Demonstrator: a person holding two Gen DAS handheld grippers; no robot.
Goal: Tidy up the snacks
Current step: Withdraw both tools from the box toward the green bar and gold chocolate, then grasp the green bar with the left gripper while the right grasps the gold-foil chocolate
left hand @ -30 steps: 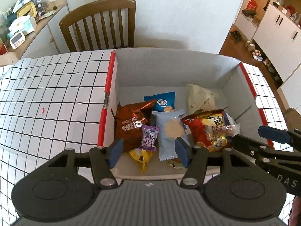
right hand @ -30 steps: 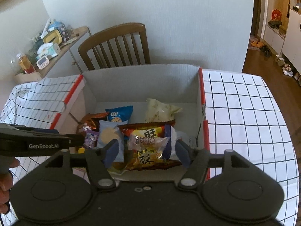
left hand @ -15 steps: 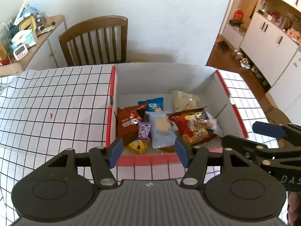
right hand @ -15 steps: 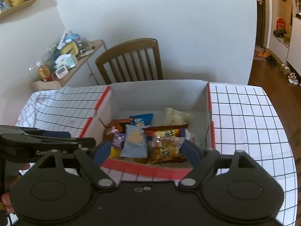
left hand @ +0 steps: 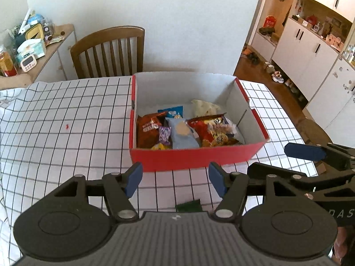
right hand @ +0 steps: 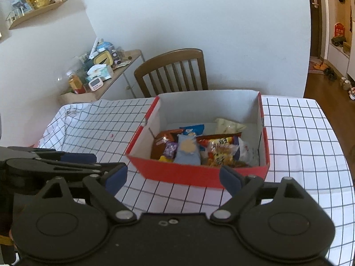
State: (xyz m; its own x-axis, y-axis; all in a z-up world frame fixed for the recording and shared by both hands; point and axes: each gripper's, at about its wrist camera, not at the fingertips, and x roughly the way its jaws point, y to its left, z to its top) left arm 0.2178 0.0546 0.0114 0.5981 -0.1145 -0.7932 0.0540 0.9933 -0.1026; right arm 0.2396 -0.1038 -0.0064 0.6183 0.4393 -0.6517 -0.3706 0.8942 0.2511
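A red cardboard box (left hand: pixel 195 158) with white inner walls stands on the checked tablecloth; it also shows in the right wrist view (right hand: pixel 199 174). Inside lie several snack packs: a brown-red pack (left hand: pixel 147 130), a pale blue pack (left hand: pixel 183 134), a red-yellow pack (left hand: pixel 213 129), a purple candy (left hand: pixel 164 134). My left gripper (left hand: pixel 175 178) is open and empty, in front of the box's near wall. My right gripper (right hand: pixel 173 178) is open and empty, also in front of the box. A dark green thing (left hand: pixel 188 206) lies on the cloth just under the left gripper.
A wooden chair (left hand: pixel 108 51) stands behind the table. A side shelf (left hand: pixel 28 44) with clutter is at the far left. White cabinets (left hand: pixel 310 51) stand at the right. The tablecloth (left hand: pixel 66 119) spreads left of the box, and right of it in the right wrist view (right hand: pixel 299 133).
Both grippers have pulled back and up from over the box; the box now lies wholly ahead of them. Both stayed open and empty. The snacks have not moved.
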